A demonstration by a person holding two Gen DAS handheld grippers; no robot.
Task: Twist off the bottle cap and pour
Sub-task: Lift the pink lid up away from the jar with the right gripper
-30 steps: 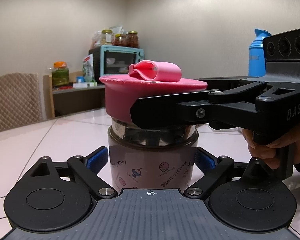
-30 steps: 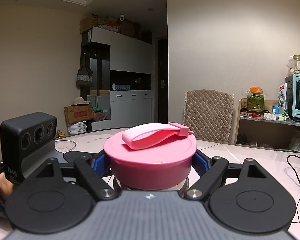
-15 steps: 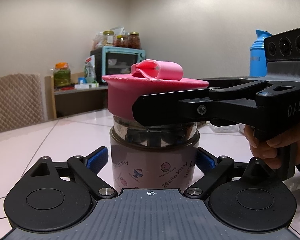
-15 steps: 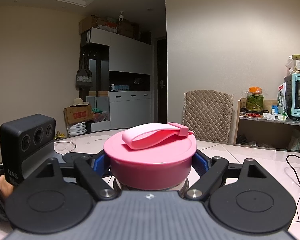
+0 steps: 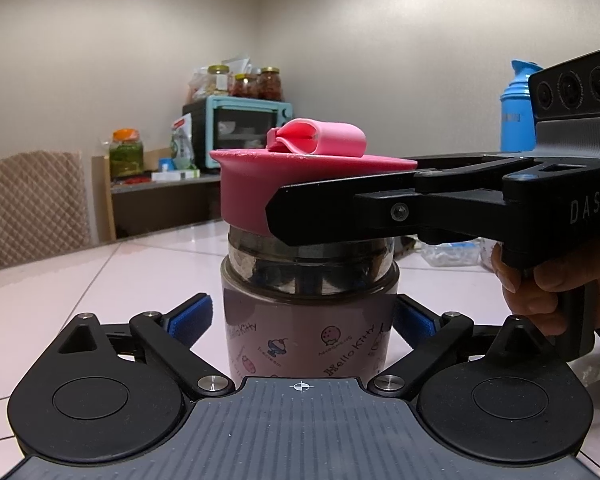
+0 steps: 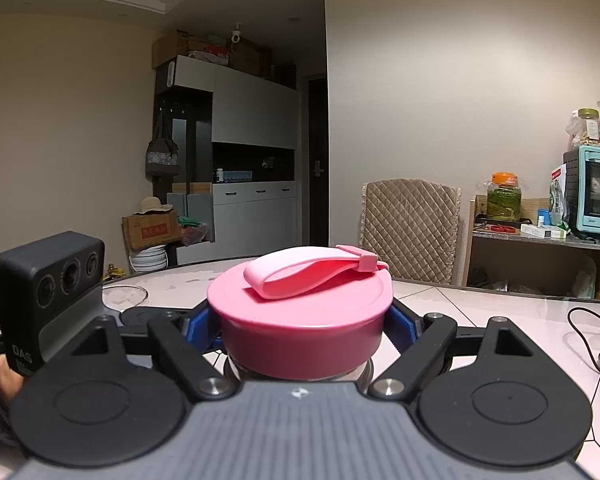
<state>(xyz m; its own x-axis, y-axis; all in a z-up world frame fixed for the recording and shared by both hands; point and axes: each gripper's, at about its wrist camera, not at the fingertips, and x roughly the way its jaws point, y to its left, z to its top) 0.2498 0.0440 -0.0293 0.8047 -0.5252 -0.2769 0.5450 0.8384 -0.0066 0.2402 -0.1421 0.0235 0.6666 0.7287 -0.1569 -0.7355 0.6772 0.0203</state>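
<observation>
The bottle (image 5: 306, 320) stands upright on the pale tiled worktop (image 5: 100, 280) at the centre of the left wrist view, its pink printed body below a shiny metal collar. The left tool (image 5: 304, 316) sits low around the body, and its jaws are opening: the blue pads (image 5: 192, 316) stand just clear of the sides, with a narrow gap showing on the left. The pink cap (image 6: 302, 316) with its folded strap is on top of the bottle, in the middle of both views. The right tool (image 6: 302, 322) is clamped on the cap, blue pads pressed against both sides of it. In the left wrist view this tool reaches in from the right edge, with a hand (image 5: 548, 280) on its grip at the lower right. A blue flask (image 5: 518, 112) stands at the upper right, behind it.
</observation>
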